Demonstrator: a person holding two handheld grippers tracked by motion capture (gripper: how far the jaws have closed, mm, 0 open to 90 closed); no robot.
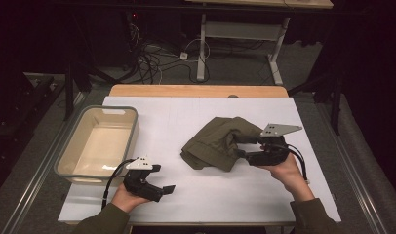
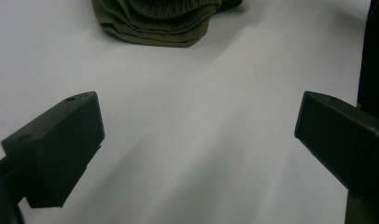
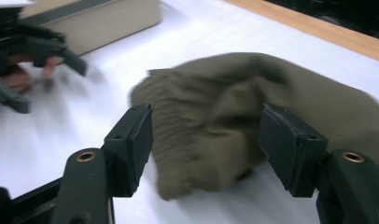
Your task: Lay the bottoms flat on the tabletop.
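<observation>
An olive-green cloth (image 1: 220,141) lies crumpled on the white tabletop, right of centre. My right gripper (image 1: 247,147) is at the cloth's right side, pointing left at it. In the right gripper view its jaws (image 3: 206,116) stand apart, and the blurred cloth (image 3: 215,93) bulges just ahead of and between them without either pad pressing on it. My left gripper (image 1: 164,190) rests near the front left, held in a hand, jaws open. In the left gripper view nothing lies between its jaws (image 2: 197,107), and the cloth's folded edge (image 2: 155,23) is farther ahead.
A pale rectangular plastic bin (image 1: 132,131) with nothing in it stands at the table's left side, also visible in the right gripper view (image 3: 108,23). The white sheet (image 1: 210,195) covers a wooden table whose back edge (image 1: 196,90) shows. Cables and a desk frame sit on the floor beyond.
</observation>
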